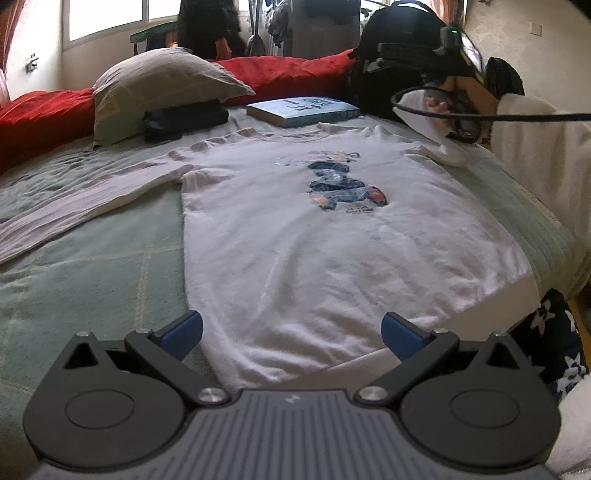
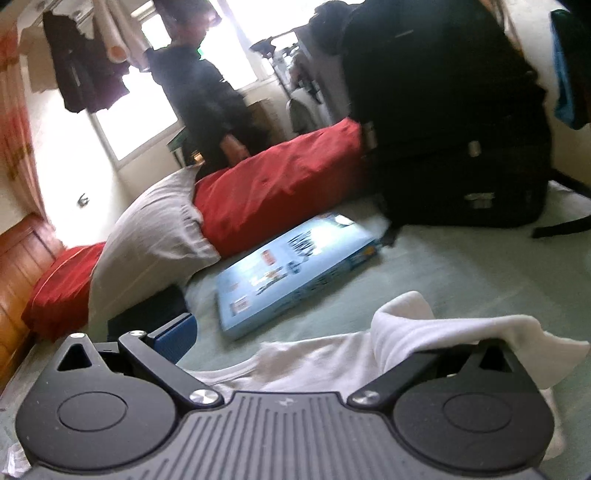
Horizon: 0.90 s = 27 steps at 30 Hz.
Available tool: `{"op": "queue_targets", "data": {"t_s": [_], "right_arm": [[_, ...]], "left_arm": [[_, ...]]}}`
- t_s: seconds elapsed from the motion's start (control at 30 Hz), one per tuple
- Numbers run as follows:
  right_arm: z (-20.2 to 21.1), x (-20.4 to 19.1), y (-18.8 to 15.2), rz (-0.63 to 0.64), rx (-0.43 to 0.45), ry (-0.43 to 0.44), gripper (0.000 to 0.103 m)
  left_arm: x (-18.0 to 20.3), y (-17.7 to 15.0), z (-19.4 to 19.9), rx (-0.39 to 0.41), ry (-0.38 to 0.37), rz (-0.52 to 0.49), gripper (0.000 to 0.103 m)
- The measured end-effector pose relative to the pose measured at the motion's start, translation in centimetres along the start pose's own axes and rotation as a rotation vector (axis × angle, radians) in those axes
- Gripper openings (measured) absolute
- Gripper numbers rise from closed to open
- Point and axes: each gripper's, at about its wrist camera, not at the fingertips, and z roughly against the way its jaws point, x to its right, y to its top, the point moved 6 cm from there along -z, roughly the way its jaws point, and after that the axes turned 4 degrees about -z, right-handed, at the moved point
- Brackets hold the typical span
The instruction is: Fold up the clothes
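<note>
A white long-sleeved shirt (image 1: 332, 243) with a dark printed figure lies face up on the green bedspread (image 1: 92, 280). Its left sleeve (image 1: 74, 206) stretches out to the left. My left gripper (image 1: 291, 332) is open, its blue fingertips (image 1: 184, 332) spread over the shirt's hem. A hand holds my right gripper (image 1: 458, 122) at the shirt's far right shoulder. In the right wrist view the right gripper (image 2: 288, 339) is open. The shirt's right sleeve (image 2: 436, 325) is lifted and draped over its right finger, hiding that tip. The left fingertip (image 2: 177, 336) is bare.
A grey pillow (image 1: 162, 85) rests on a dark pouch (image 1: 184, 120) at the back left. Behind lie a red duvet (image 1: 288, 74), a light blue box (image 1: 303, 110) and a black backpack (image 1: 399, 48). A person (image 1: 207, 26) stands by the window. The bed's edge (image 1: 554, 221) runs along the right.
</note>
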Motion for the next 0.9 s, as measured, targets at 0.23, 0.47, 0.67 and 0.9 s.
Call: {"op": "queue_targets", "data": {"t_s": [0.23,0.47,0.67,0.9], "right_arm": [[-2.9,-4.3,-2.4,0.045,-0.045,0.041,0.103],[-4.5,-7.4,-4.4,0.076,-0.084,0.071,0.103],[-4.9,-10.0,-5.6,0.125,-0.099,0.100,0.103],[-5.3,-12.8,-7.2,0.161,-0.129,0.142,0.103]], "left_arm": [[-0.6,-0.4,0.3,-0.009,0.009,-0.001,0.102],[-0.9,-0.6,0.5,-0.011,0.013,0.006,0.102],[-1.0,-0.7,0.7,-0.011,0.017,0.009,0.102],[-1.2,-0.9,0.9,-0.011,0.024,0.015,0.102]]}}
